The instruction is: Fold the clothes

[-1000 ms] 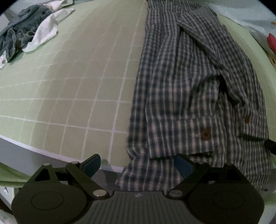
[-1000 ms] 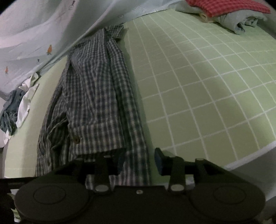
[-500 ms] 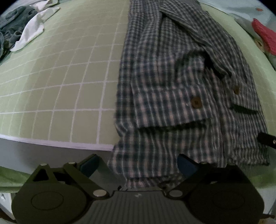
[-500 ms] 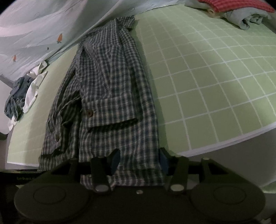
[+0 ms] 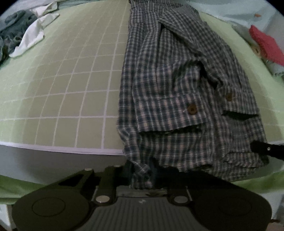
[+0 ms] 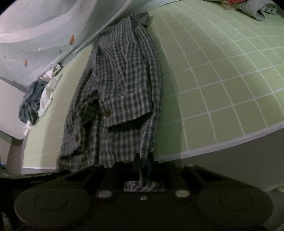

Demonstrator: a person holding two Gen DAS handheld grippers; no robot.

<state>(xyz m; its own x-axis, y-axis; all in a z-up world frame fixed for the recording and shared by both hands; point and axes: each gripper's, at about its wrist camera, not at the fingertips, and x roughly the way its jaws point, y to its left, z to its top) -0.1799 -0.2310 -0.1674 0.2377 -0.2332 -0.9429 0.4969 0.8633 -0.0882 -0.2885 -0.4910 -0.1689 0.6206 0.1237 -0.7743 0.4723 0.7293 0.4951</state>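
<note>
A blue and white plaid shirt (image 5: 170,99) lies lengthwise on the green gridded bed sheet (image 5: 71,74), folded narrow, with brown buttons showing. Its near hem hangs over the bed's front edge. My left gripper (image 5: 142,172) is shut on the hem's left corner, with bunched fabric between its fingers. In the right wrist view the same plaid shirt (image 6: 124,88) runs away from me, and my right gripper (image 6: 143,170) is shut on the hem's right corner. The right gripper's dark finger (image 5: 266,149) shows at the right edge of the left wrist view.
A pile of blue denim and white cloth (image 5: 26,37) lies at the bed's far left, also seen as the cloth pile (image 6: 37,99). A red checked garment (image 5: 266,44) and grey folded clothes (image 6: 257,8) sit far right. A pale printed quilt (image 6: 44,35) lies behind.
Both grippers moved in to the shirt's near hem and shut on it; a second ago both stood open. The hem now lifts slightly at the bed edge.
</note>
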